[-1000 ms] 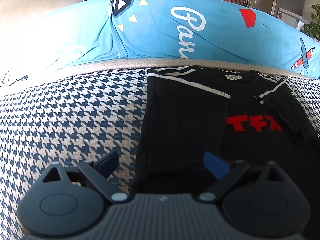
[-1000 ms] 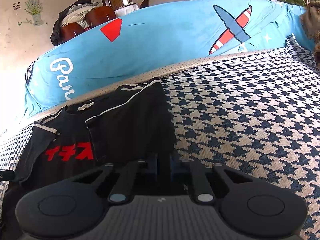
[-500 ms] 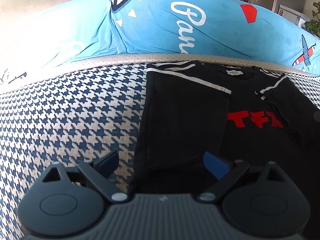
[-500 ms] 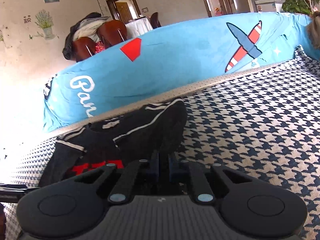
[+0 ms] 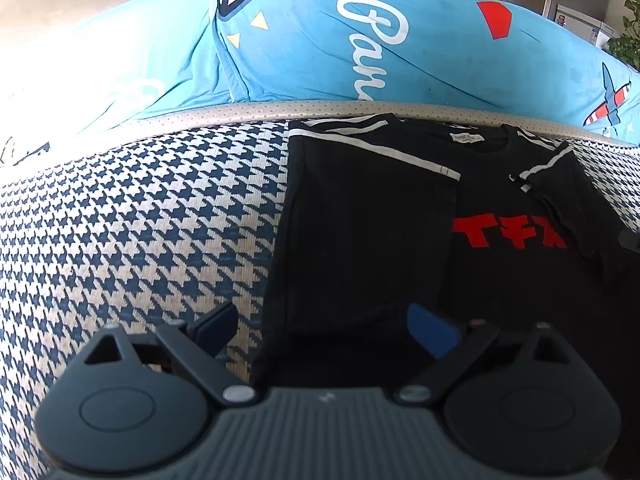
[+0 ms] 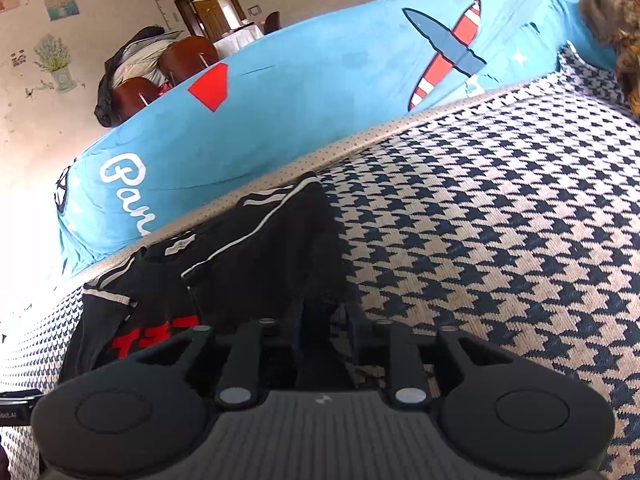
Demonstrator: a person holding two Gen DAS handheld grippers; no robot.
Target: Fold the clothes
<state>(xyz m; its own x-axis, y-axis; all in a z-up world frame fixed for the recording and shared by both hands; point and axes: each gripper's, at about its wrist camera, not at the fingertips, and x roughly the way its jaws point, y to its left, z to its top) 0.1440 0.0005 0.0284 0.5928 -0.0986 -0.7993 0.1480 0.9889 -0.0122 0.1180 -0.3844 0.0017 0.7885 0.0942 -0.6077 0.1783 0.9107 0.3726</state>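
Blue-and-cream houndstooth woven cover [image 5: 140, 240] lies bare to the left of the shirt and bare to its right in the right wrist view; a blue printed cushion [image 5: 400, 48] runs along the far edge. Left gripper [image 5: 326, 326] spread wide, holding nothing, over the near hem of the black T-shirt with red lettering [image 5: 372, 220]. Right gripper [image 6: 324, 320] pinched on that shirt's side edge, fabric bunched up between the fingers.
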